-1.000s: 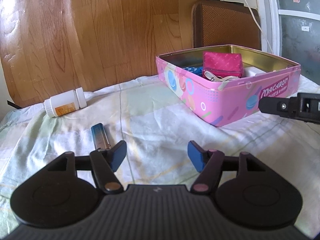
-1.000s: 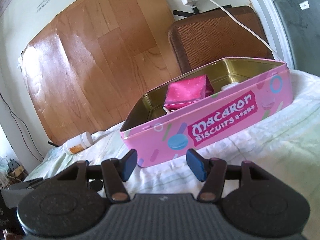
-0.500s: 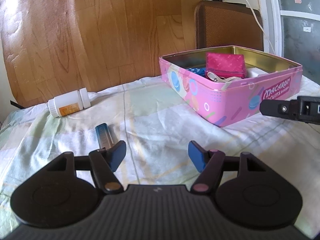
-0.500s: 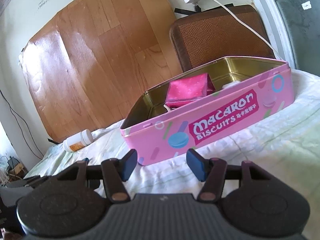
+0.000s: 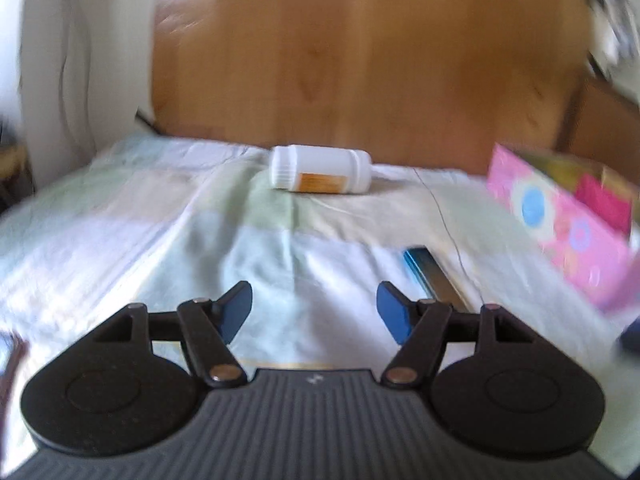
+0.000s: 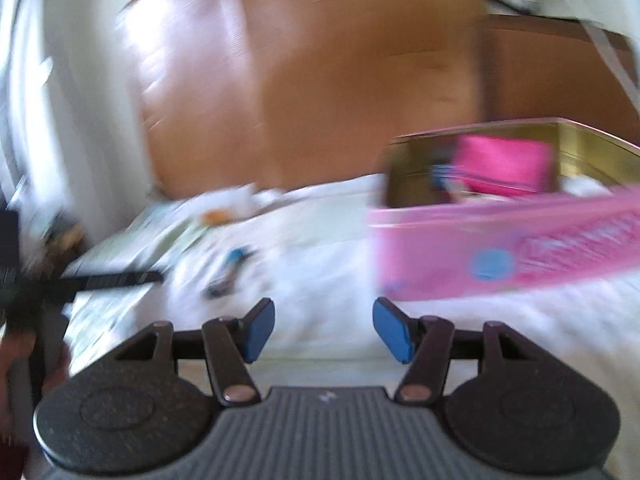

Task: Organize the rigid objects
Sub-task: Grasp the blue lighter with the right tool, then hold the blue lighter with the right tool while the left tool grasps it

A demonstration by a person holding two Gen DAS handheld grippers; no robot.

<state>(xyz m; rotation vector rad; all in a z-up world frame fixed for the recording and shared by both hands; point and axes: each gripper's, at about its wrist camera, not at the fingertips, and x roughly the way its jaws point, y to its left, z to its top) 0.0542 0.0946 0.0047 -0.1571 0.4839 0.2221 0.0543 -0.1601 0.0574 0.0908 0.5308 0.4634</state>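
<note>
Left wrist view, smeared with blur: left gripper (image 5: 314,312) hangs over a pale patchwork bedsheet (image 5: 120,240), jaws apart, only cloth between the blue pads (image 5: 236,312). White pill bottle (image 5: 320,169) with an orange label lies on its side straight ahead near the far edge of the sheet, cap end to the left, well clear of the fingertips. Slim blue-and-silver lighter (image 5: 428,270) lies flat on the sheet just beyond the right-hand pad, its near end hidden behind that finger; whether it touches the finger cannot be told. Pink biscuit tin (image 5: 568,236) sits at the right edge, open-topped, a magenta item showing inside. Wood-grain board (image 5: 352,60) stands behind the bed. Right wrist view, blurred more heavily: right gripper (image 6: 324,330) also over the sheet (image 6: 320,280), jaws apart, nothing between them. Pink tin (image 6: 500,252) fills the right side, ahead and to the right of the fingertips, gold inner wall visible, a magenta pouch (image 6: 502,164) and something blue inside. Lighter (image 6: 230,270) a streak on the sheet left of centre; bottle (image 6: 220,210) a white-and-orange smear farther back. Dark bar (image 6: 108,280) at left, reaching in over the sheet, probably the other gripper; too blurred to confirm.
</note>
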